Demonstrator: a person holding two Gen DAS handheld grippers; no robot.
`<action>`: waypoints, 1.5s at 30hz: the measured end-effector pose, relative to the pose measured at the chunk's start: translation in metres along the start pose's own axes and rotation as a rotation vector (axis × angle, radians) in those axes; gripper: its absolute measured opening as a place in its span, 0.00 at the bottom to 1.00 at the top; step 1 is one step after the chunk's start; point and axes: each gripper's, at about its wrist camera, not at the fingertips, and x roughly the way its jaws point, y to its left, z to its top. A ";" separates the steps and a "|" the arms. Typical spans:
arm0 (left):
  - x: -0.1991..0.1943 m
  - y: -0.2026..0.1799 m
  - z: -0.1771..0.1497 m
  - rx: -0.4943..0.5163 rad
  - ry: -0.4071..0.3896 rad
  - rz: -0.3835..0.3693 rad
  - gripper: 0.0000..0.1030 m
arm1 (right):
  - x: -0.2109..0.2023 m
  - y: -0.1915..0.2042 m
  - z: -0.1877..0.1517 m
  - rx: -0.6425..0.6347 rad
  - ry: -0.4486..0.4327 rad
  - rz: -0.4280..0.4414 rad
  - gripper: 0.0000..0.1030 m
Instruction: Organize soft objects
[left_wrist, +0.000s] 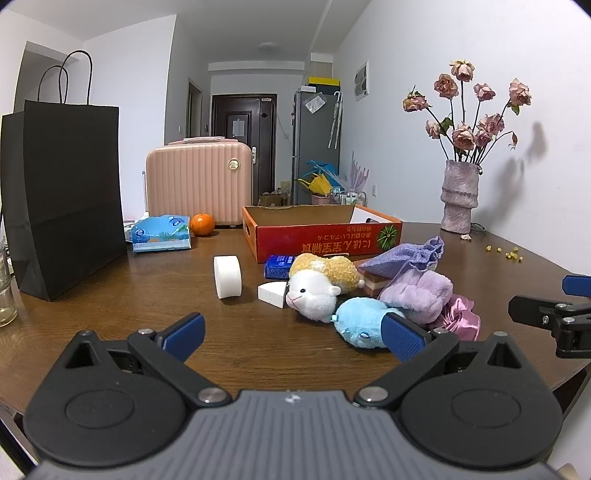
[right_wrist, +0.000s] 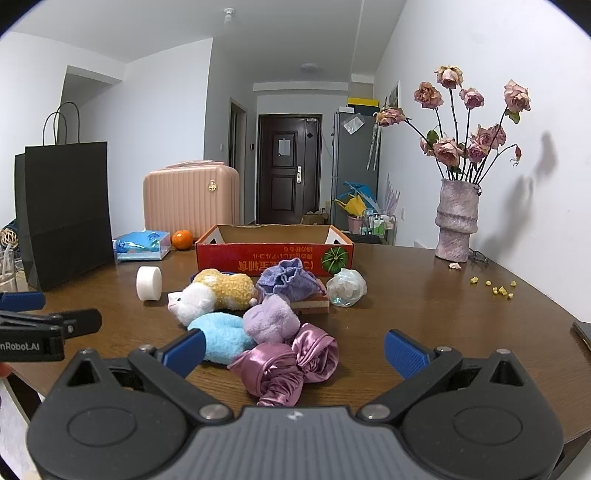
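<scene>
Left gripper — jaws spread wide, nothing between the blue pads — hovers low over the brown table, its right pad overlapping the blue plush in view. Right gripper, likewise wide open and empty, is poised just above the pink satin cloth. The soft items lie heaped together at mid-table: a white-and-yellow plush sheep, the blue plush touching it, a lilac plush, and a purple drawstring pouch resting on a layered sponge block. Beside the heap stand a white foam disc on edge, a white wedge and a blue packet. Behind them — an open red cardboard box, apparently empty. Farther out: tissue pack, orange, black paper bag, vase of dried roses.
</scene>
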 end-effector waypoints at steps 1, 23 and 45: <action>0.001 0.000 0.000 -0.001 0.002 0.000 1.00 | 0.001 0.000 0.000 0.000 0.002 0.000 1.00; 0.028 0.006 -0.001 -0.024 0.056 0.002 1.00 | 0.036 -0.002 -0.003 -0.009 0.090 0.011 1.00; 0.060 0.017 -0.010 -0.062 0.132 0.025 1.00 | 0.110 0.005 -0.017 -0.016 0.228 0.038 0.99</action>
